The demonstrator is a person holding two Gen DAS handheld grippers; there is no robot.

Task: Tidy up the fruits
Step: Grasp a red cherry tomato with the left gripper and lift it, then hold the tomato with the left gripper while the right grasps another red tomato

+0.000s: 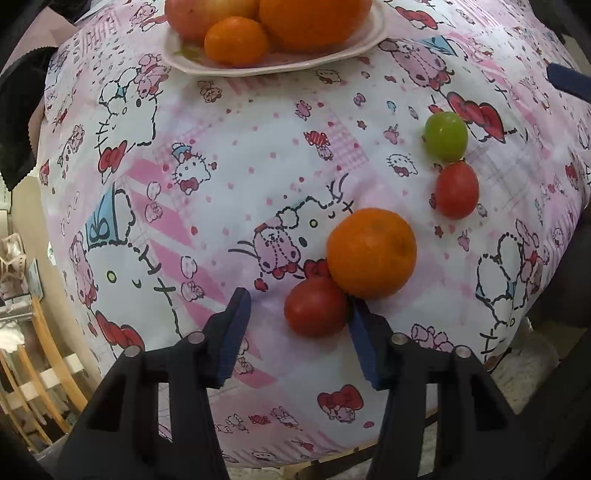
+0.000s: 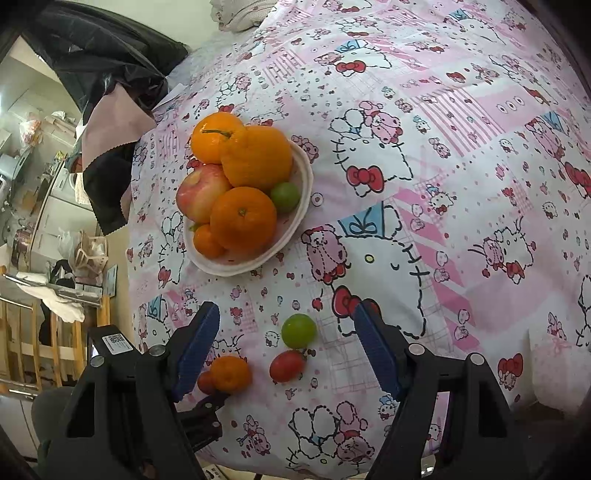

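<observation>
On the pink cartoon tablecloth [image 1: 229,192] lie a small red tomato [image 1: 317,306], a mandarin [image 1: 371,253] touching it, a second red tomato [image 1: 457,190] and a green fruit [image 1: 445,136]. My left gripper [image 1: 299,301] points down with the small tomato between its blue pads. The right pad touches the tomato and the left pad stands apart from it. My right gripper [image 2: 287,307] hangs open above the green fruit [image 2: 299,330] and the second tomato [image 2: 287,365]. A white plate [image 2: 304,173] behind holds oranges, an apple and a green fruit.
A black jacket [image 2: 103,74] drapes over the table's far left corner. Wooden chair rails [image 2: 37,343] stand beyond the left table edge. A bundle of white cloth [image 2: 240,14] lies at the far side. The plate [image 1: 280,68] is at the top of the left wrist view.
</observation>
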